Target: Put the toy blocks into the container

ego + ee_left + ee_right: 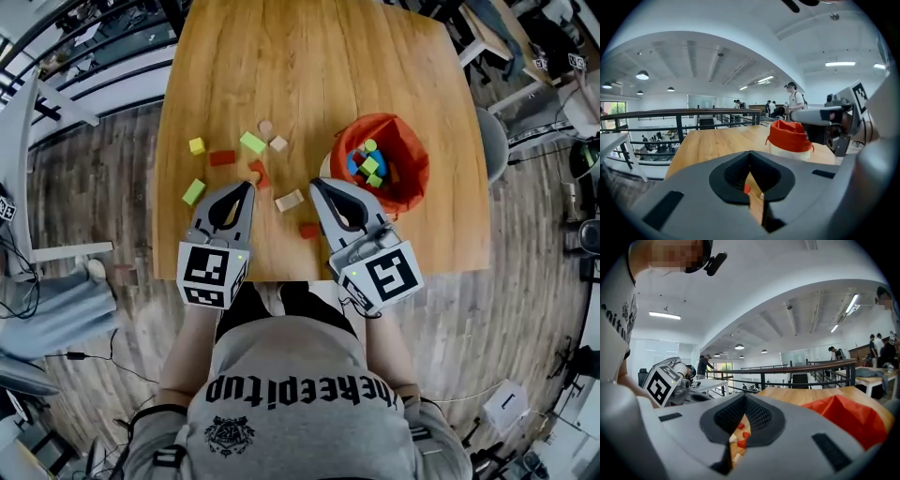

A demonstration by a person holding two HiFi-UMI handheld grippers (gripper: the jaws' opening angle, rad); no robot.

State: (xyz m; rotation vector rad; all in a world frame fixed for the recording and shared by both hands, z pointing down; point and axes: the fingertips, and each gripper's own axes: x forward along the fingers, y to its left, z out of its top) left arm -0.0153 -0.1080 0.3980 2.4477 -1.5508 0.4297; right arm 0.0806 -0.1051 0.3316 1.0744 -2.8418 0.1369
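1. I read left gripper [248,187] jaws pressed together, nothing pinched
2. Same for right gripper [316,186]: jaws together, empty, tips just beside the container [413,159]
3. Loose toy blocks [252,142] lie scattered on the table [309,56] ahead of both grippers; more sit inside the orange container

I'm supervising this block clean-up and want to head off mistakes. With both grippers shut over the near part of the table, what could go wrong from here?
1. The red block lies near the table's front edge beside the right gripper; a careless sweep could knock it off.
2. The orange fabric container looks soft and stands close to that gripper; a bump might tip or collapse it.
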